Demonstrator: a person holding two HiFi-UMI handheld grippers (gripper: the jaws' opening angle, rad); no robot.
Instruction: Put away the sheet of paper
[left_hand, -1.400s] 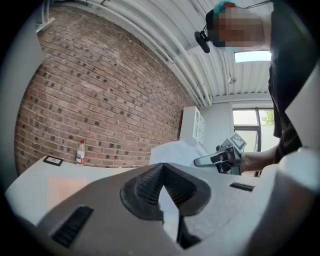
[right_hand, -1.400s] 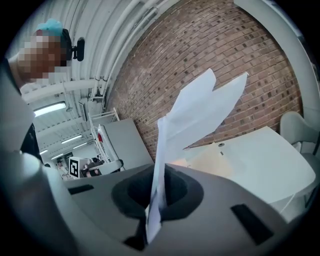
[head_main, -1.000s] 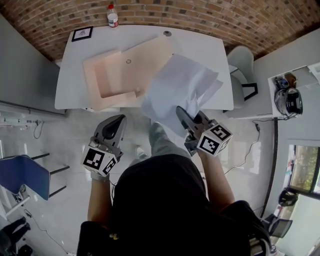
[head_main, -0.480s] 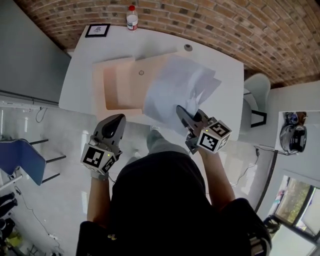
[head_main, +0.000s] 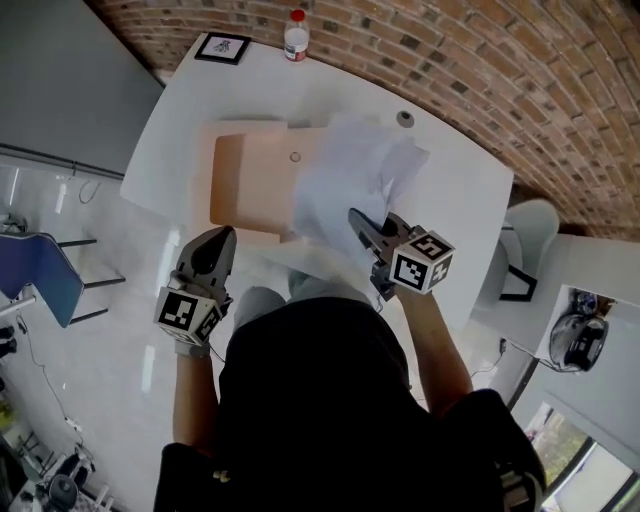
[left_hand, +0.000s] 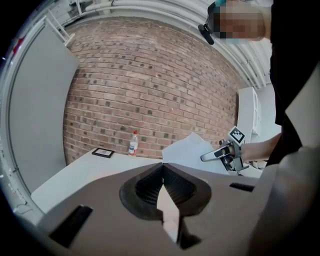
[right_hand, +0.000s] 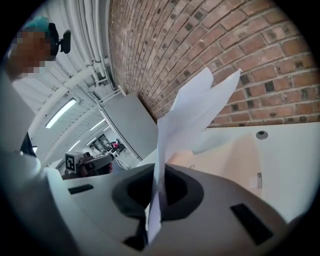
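Note:
A white sheet of paper (head_main: 340, 185) stands crumpled and upright, pinched at its near edge by my right gripper (head_main: 362, 226), which is shut on it. The sheet (right_hand: 195, 115) rises from between the jaws of that gripper (right_hand: 157, 186). It hangs over the right part of an open pale-pink folder (head_main: 250, 185) lying flat on the white table (head_main: 450, 200). My left gripper (head_main: 224, 238) hovers at the table's near edge, left of the sheet, jaws shut and empty (left_hand: 162, 167). From the left gripper view, the right gripper (left_hand: 212, 156) shows holding the sheet (left_hand: 187, 149).
A plastic bottle (head_main: 296, 36) and a small black picture frame (head_main: 222, 48) stand at the table's far edge by the brick wall. A small round fitting (head_main: 404, 119) sits in the tabletop. A grey chair (head_main: 525, 245) is at the right, a blue chair (head_main: 40, 275) at the left.
Both grippers have come closer to the table. The sheet, carried by the right gripper, now hangs over the folder's right part instead of beside it off the near edge.

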